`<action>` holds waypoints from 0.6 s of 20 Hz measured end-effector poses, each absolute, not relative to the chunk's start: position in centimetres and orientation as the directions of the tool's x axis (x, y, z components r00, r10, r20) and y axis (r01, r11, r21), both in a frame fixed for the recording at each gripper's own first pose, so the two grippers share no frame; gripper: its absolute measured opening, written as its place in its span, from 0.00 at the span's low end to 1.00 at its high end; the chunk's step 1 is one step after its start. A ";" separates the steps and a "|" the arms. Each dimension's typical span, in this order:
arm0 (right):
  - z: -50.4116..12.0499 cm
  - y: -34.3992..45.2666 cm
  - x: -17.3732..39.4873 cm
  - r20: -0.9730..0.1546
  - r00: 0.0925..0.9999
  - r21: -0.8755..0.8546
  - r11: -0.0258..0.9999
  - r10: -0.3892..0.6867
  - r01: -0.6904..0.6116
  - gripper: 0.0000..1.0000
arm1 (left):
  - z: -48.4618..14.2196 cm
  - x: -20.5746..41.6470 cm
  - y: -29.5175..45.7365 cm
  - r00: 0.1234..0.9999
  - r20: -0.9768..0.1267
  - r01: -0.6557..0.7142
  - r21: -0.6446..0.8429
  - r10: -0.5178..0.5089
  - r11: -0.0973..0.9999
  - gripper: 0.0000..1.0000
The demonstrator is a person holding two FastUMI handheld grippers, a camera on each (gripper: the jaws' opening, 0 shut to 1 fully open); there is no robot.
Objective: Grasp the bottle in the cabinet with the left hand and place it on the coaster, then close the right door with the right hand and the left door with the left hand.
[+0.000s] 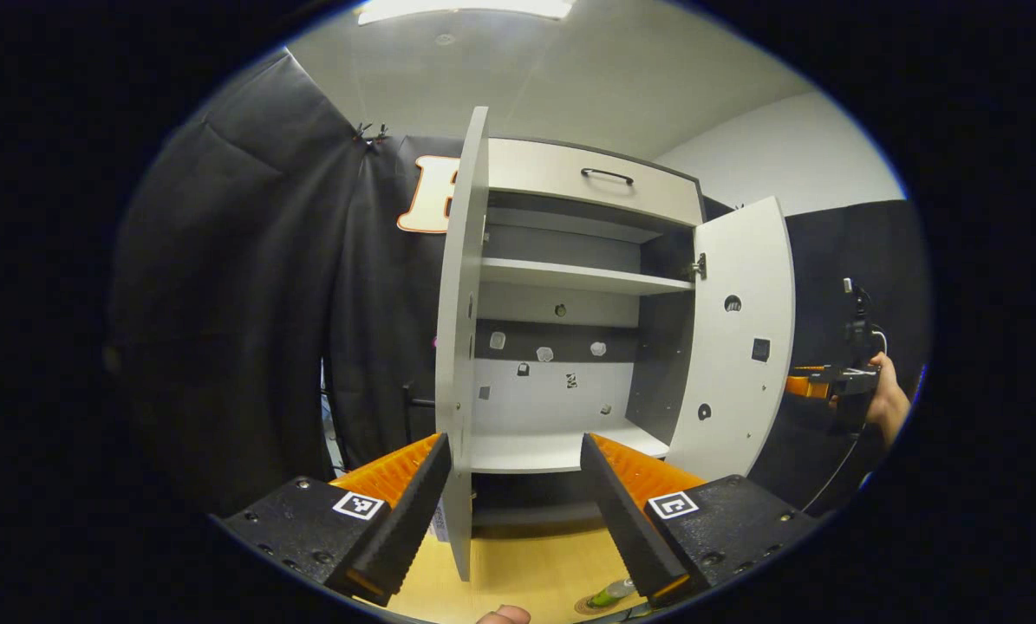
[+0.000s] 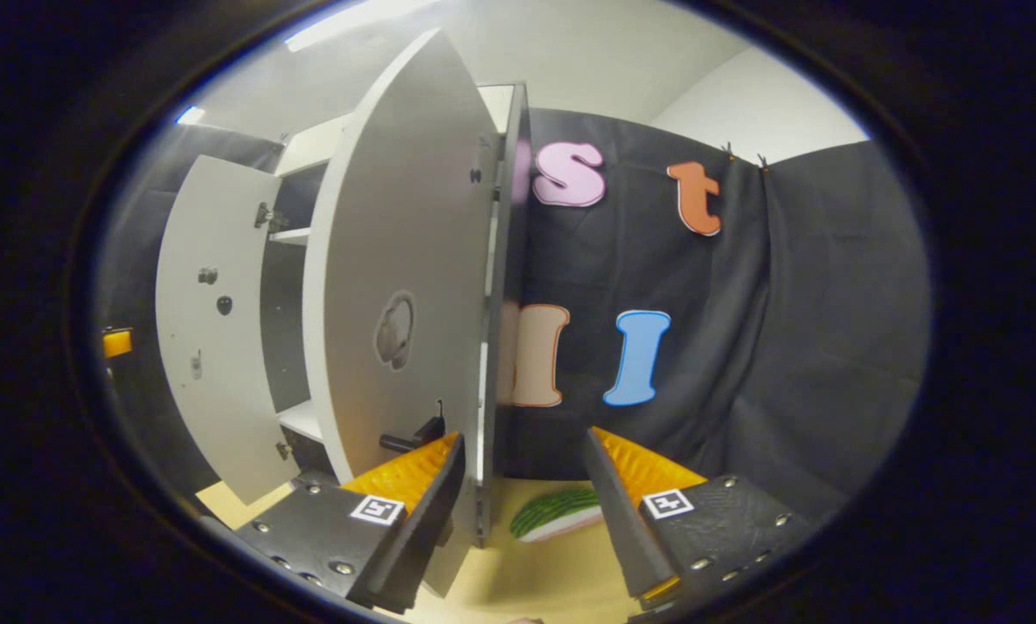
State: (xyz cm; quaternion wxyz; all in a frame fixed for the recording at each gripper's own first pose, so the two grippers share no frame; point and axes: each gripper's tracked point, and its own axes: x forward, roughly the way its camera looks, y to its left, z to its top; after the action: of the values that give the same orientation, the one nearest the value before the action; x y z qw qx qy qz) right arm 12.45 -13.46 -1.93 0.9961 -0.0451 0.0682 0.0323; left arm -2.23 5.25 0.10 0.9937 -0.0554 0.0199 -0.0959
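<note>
The grey cabinet (image 1: 587,186) stands with both doors open and bare shelves. My left gripper (image 1: 515,446) is open in front of it, and the left door (image 1: 461,347), seen edge-on, runs down between its fingers, close to the left one. A small green bottle (image 1: 613,593) rests on a round coaster (image 1: 589,606) on the wooden table (image 1: 526,572), low beside the right finger. My right gripper (image 2: 522,438) is open at the outer face of the right door (image 2: 396,225), whose black handle (image 2: 409,438) sits just past the left fingertip. That gripper (image 1: 817,383) also shows far off, held by a hand (image 1: 886,403).
A watermelon-slice object (image 2: 557,513) lies on the table (image 2: 526,581) beside the cabinet's right side. Black cloth (image 2: 786,347) closes off the booth behind and to both sides. The left door (image 2: 214,329) swings out beyond the right one. A fingertip (image 1: 502,615) shows at the bottom edge.
</note>
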 end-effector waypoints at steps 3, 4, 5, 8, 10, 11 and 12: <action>-2.1 -10.9 12.5 -0.133 0.987 -0.054 0.994 0.085 -0.093 0.81 | -0.1 -1.6 5.1 0.981 -0.031 0.187 -0.092 -0.191 0.978 0.95; -2.2 -10.2 12.4 -0.130 0.987 -0.048 0.994 0.090 -0.097 0.84 | -0.1 -1.7 4.9 0.980 -0.032 0.192 -0.097 -0.196 0.977 0.95; -2.1 -9.7 12.5 -0.122 0.989 -0.043 0.995 0.086 -0.092 0.81 | -0.2 -1.7 4.7 0.980 -0.031 0.194 -0.104 -0.198 0.975 0.95; -2.0 -8.5 13.0 -0.102 0.992 -0.033 0.996 0.077 -0.081 0.82 | -0.6 -1.9 4.7 0.978 -0.034 0.201 -0.110 -0.206 0.973 0.95; -2.2 -7.9 13.4 -0.106 0.992 -0.013 0.998 0.067 -0.069 0.82 | -1.0 -2.0 5.2 0.978 -0.041 0.199 -0.097 -0.204 0.975 0.95; -2.2 -7.6 13.7 -0.105 0.993 -0.005 0.998 0.062 -0.063 0.85 | -1.2 -2.1 5.4 0.978 -0.044 0.198 -0.093 -0.203 0.976 0.95; -2.3 -7.2 13.8 -0.107 0.992 0.004 0.998 0.060 -0.060 0.85 | -1.4 -2.2 5.6 0.979 -0.049 0.194 -0.095 -0.199 0.976 0.95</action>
State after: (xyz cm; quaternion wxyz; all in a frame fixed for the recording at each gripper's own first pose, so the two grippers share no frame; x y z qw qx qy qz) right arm 13.83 -7.23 -2.30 0.9981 0.0004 0.0537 0.0301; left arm -2.18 5.63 -1.41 0.9936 -0.0450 0.0294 -0.0991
